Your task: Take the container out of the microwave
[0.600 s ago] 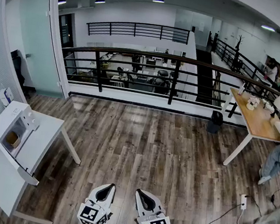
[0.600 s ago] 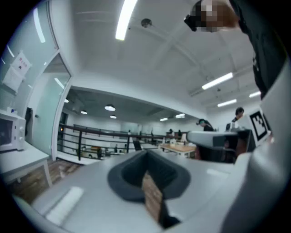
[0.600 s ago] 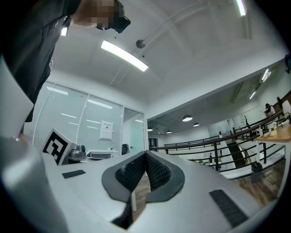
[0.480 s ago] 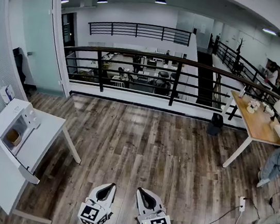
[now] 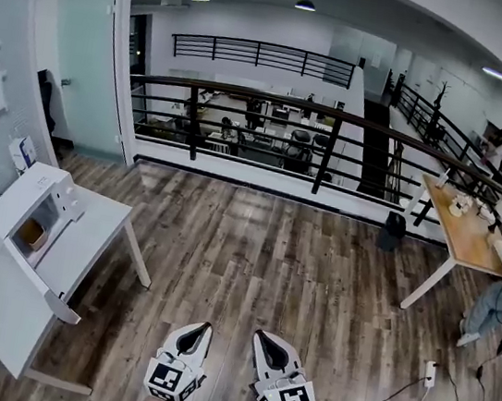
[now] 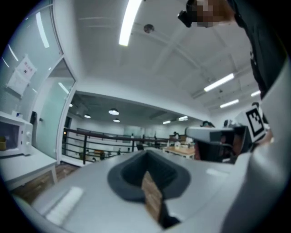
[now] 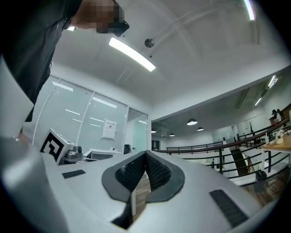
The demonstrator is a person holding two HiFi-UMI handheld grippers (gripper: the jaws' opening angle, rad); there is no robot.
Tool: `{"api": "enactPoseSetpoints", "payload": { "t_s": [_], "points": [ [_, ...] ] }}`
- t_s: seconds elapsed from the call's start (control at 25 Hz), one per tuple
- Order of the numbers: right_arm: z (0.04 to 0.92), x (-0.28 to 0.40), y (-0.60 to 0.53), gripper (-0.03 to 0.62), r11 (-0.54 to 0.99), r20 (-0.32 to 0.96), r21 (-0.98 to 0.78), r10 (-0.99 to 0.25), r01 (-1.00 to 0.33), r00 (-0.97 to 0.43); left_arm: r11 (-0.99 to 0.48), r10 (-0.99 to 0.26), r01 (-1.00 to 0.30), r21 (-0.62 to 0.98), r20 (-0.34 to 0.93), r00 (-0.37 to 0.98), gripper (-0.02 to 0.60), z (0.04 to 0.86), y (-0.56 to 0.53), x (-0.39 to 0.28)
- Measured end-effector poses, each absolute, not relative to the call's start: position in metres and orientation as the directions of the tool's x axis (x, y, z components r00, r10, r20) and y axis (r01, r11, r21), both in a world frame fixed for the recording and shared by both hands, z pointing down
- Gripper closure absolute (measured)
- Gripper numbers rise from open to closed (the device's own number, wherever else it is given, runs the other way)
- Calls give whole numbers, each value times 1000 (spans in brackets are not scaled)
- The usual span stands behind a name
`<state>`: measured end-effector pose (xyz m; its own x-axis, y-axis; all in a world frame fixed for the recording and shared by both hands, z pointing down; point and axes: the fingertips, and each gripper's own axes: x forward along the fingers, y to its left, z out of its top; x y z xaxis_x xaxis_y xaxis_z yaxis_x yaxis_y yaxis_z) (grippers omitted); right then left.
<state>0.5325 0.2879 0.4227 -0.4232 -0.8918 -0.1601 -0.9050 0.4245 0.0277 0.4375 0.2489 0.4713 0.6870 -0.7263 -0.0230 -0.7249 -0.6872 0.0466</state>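
Since the earlier frame, the microwave [image 5: 19, 200] sits further right in the head view. Its container [image 5: 31, 232] lies well apart, forward-left, above the bench [image 5: 96, 235]. Left gripper [image 5: 202, 328] is nearer than right gripper [image 5: 261, 337]. Both sets of fingers are closed and empty.

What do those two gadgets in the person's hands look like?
They match: the left gripper and right gripper are smooth white shells tapering to a point, lined inside with dark ribbed pads. Each bears a cube with black-and-white square markers.
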Motion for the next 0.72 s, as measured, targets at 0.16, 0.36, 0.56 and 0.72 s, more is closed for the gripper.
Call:
{"api": "enactPoseSetpoints", "payload": {
  "t_s": [0.16, 0.36, 0.56, 0.72],
  "points": [
    [415, 512, 289, 600, 477, -185, 1, -864, -879, -469, -702, -712, -708, 80, -43, 701, 577, 467, 248, 427],
    [414, 487, 284, 600, 476, -177, 12, -865, -880, -470, -711, -703, -700, 65, -56, 709, 577, 459, 245, 404],
    [420, 464, 276, 600, 470, -152, 27, -870, -882, -469, -674, -738, -739, 25, -81, 670, 577, 449, 235, 372],
    [421, 452, 271, 600, 459, -146, 30, -877, -888, -459, -647, -757, -762, -16, -97, 646, 577, 444, 226, 352]
  ]
}}
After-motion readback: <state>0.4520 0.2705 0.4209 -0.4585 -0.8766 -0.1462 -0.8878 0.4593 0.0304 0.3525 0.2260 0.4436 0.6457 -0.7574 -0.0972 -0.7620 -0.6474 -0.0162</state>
